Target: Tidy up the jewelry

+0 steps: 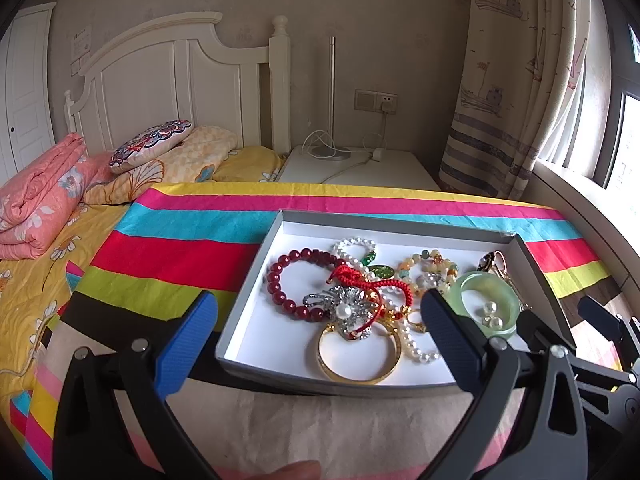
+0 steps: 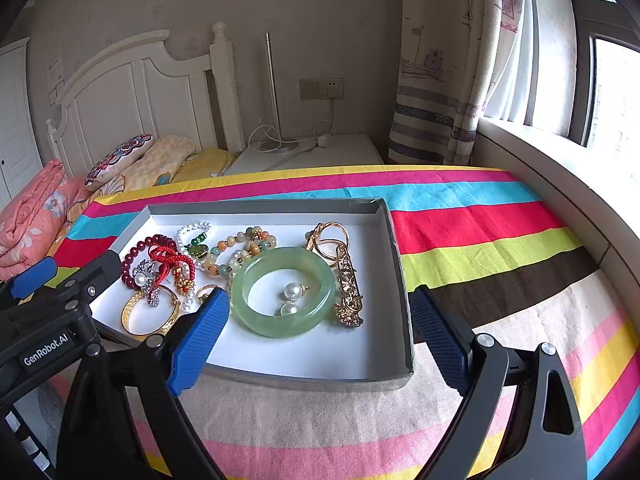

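Left wrist view: my camera sits just behind my left claw and looks forward and slightly down along its fingers, close over the near edge of the grey tray on the striped cloth, facing the white headboard and the far wall. Right wrist view: mounted likewise behind my right claw, it faces the same wall from further right, equally near the tray. Both views share the tray, the cloth, the headboard, the nightstand and the curtain; each also catches the other claw at its edge.
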Tool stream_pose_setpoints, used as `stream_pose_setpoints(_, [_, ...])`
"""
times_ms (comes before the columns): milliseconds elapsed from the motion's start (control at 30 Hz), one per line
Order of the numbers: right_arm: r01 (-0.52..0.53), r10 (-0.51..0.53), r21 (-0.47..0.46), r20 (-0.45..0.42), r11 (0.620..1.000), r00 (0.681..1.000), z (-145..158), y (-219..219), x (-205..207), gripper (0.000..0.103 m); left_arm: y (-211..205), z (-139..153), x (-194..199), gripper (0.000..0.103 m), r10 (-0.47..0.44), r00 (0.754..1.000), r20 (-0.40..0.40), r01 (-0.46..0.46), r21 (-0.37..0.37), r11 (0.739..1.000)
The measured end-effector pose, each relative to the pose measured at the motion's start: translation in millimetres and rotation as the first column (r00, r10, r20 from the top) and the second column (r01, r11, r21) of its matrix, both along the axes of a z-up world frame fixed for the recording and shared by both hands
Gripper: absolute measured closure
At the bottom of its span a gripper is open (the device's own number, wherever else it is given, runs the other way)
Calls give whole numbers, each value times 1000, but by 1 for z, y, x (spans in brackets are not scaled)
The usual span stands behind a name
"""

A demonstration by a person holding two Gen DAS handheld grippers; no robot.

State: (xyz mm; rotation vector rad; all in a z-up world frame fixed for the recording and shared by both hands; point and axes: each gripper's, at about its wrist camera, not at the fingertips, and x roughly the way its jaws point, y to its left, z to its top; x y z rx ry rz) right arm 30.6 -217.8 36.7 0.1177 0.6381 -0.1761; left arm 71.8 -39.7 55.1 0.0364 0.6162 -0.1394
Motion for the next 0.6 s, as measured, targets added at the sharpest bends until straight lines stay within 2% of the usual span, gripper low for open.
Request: stream_pose_setpoints(600, [0,0,2,-1,1000,1000,0,-1,0,14,-1,-1,-1,2,3,1000,-3,-3,2,1000])
